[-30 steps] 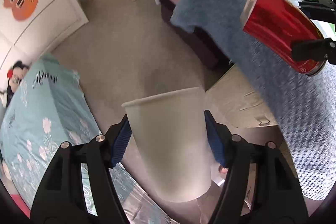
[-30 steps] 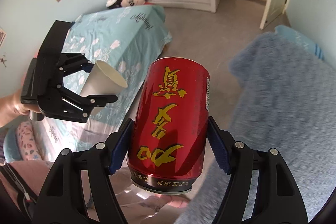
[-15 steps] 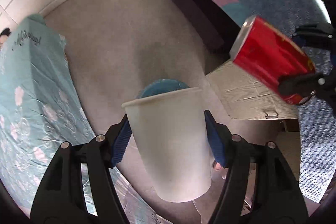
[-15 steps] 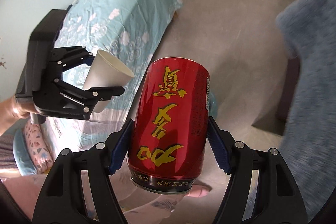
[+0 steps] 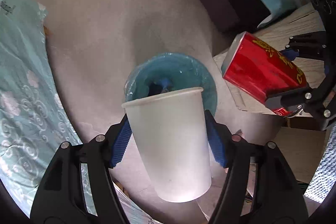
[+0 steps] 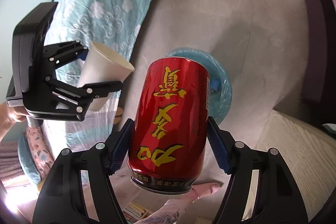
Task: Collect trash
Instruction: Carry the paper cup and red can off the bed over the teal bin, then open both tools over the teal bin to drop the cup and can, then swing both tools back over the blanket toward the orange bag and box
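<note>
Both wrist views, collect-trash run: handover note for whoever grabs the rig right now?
Left hand-held gripper: shut on the white paper cup, rim pointing forward, held in the air.
Right hand-held gripper: shut on the red can, also in the air.
Trash bin: blue-lined, on the floor between the two beds, in front of and below both grippers; something dark already lies inside.
Done: both pieces picked up and brought near the bin.
Left: neither is in the bin yet. Probably carry each over the opening and release. The cup looks closer to lined up; the can sits off to the bin's right.
</note>
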A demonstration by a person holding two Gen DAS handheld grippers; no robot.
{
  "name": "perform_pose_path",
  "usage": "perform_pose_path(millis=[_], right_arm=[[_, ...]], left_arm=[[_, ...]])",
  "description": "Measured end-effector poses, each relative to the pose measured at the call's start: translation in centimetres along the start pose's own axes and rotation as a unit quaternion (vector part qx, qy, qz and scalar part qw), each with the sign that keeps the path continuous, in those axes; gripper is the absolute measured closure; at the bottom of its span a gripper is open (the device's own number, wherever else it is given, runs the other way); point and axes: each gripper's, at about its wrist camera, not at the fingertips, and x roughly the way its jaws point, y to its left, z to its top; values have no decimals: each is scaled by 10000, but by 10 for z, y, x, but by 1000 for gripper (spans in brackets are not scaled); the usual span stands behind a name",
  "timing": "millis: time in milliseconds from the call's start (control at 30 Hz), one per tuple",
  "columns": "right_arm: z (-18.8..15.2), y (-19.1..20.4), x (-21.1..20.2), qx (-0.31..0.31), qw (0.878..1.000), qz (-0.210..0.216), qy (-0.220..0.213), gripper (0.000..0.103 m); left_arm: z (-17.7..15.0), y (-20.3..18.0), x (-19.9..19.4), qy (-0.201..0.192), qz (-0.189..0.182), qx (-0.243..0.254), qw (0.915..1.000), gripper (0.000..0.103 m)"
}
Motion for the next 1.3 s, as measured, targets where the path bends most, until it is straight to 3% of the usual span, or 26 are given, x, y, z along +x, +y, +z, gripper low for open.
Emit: perform_pose_path(millis=[233,300,433,600,867,1100,1300], right_arm=[[12,-13,40,115,9993,5,349,32],[19,-9,42,152,9991,-26,403,26],[27,-7,31,147,9993,-144,327,20],[33,1,8,40,9997,-193,163,20],[20,38,-77,-341,9983,-158,-438,20],[-6,70,-171,-573,9923,-330,-1052,20],[-57,81,-265,-238,9811,-557,-1840,16]], left_arm=[[2,5,43,385,-272,250,9986,37],[3,1,48,484,-153,366,9980,29],[4,-1,42,463,-91,305,9984,27],[-1,0,17,338,-90,125,9993,26],[-11,-12,-48,23,248,344,9991,26],[-8,-53,-124,-285,734,813,9936,23],[4,-106,-188,-727,532,1085,9900,19]])
